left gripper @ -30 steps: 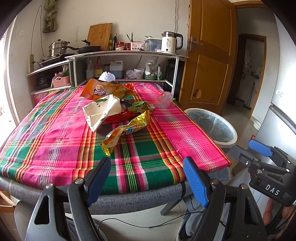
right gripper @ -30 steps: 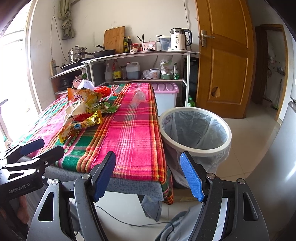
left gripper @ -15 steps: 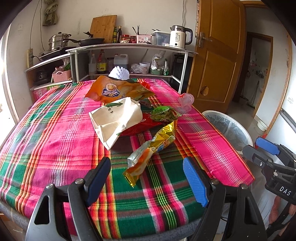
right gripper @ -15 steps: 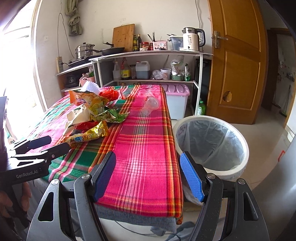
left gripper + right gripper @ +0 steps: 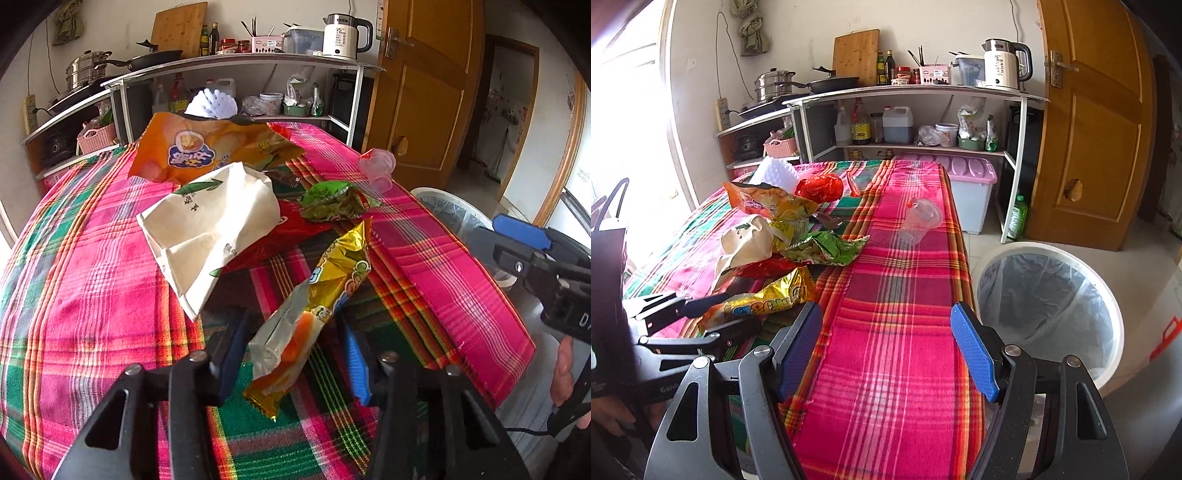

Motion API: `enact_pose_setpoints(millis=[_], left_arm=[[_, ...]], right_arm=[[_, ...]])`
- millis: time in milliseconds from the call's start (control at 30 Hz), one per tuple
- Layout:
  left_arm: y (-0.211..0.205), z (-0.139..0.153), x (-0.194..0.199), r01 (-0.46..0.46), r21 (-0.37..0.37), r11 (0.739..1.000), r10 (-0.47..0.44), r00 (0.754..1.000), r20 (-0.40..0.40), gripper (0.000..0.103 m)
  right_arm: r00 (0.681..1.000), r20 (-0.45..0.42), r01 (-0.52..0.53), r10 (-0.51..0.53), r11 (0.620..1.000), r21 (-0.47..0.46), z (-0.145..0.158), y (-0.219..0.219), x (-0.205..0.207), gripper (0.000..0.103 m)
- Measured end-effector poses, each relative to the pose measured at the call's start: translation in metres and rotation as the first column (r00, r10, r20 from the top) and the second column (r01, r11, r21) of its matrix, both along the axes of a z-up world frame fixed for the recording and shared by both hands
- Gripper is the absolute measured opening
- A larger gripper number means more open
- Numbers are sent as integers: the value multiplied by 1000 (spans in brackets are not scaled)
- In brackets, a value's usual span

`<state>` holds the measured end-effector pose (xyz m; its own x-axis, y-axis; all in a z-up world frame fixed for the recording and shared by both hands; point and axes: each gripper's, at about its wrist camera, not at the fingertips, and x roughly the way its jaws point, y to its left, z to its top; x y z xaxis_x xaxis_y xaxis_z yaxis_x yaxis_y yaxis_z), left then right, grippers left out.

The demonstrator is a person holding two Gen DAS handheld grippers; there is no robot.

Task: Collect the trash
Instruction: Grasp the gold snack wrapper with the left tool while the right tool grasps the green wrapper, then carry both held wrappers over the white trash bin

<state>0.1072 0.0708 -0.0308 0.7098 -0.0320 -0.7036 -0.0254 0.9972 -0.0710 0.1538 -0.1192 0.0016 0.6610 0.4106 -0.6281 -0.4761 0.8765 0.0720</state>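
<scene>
gold snack wrapper (image 5: 317,314) light, crinkly, slippery foil; left tongs (image 5: 291,358) just been closing, pads straddling its lower end, not yet pressing. pinch mid-body. right tongs (image 5: 886,347) released, empty.

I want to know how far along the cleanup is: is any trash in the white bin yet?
No: in the right wrist view the white bin shows only its bare plastic liner, with no wrapper inside.
</scene>
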Motion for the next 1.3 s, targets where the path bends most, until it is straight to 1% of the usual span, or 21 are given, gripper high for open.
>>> enact_pose_setpoints(millis=[67,167,300,367,433,567,633,700,733,767,800,1067,1300], left_arm=[[2,0,-1,-3,-2,1000,3,1000,6,35],[8,1,-3,-15,-31,999,15,1000,13,25],[17,1,-7,-25,-62,998,26,999,23,20],[20,1,-9,-28,-77,997,30,999,26,19],[23,1,-11,-28,-90,996,30,999,28,18],[28,1,-13,-28,-109,994,32,999,30,18],[29,1,-13,-28,-113,993,32,999,31,18],[30,1,-13,-27,-115,993,31,999,31,18],[30,1,-13,-26,-115,993,30,999,31,18],[31,1,-12,-26,-115,993,30,999,32,18],[31,1,-12,-26,-115,993,30,999,32,18],[30,2,-13,-29,-112,993,32,999,30,18],[22,7,-19,-28,-110,994,32,999,42,17]], right_arm=[[1000,0,-12,12,1000,-12,1,7,9,72],[999,-13,-49,49,999,-23,0,19,22,72],[993,-43,-108,106,993,-52,-7,38,40,71],[989,-56,-141,137,987,-70,-11,49,47,65],[983,-76,-175,169,981,-80,-15,57,53,53],[974,-89,-218,209,970,-107,-19,69,65,44],[970,-84,-236,228,965,-114,-18,73,66,34],[966,-81,-253,244,960,-120,-18,75,67,27],[965,-82,-258,249,959,-119,-18,76,67,25],[964,-84,-261,252,959,-114,-18,77,67,19],[964,-84,-261,253,959,-111,-18,78,67,16],[966,-67,-252,248,966,-60,-13,68,59,14],[971,-65,-231,230,973,-15,-9,51,48,13]])
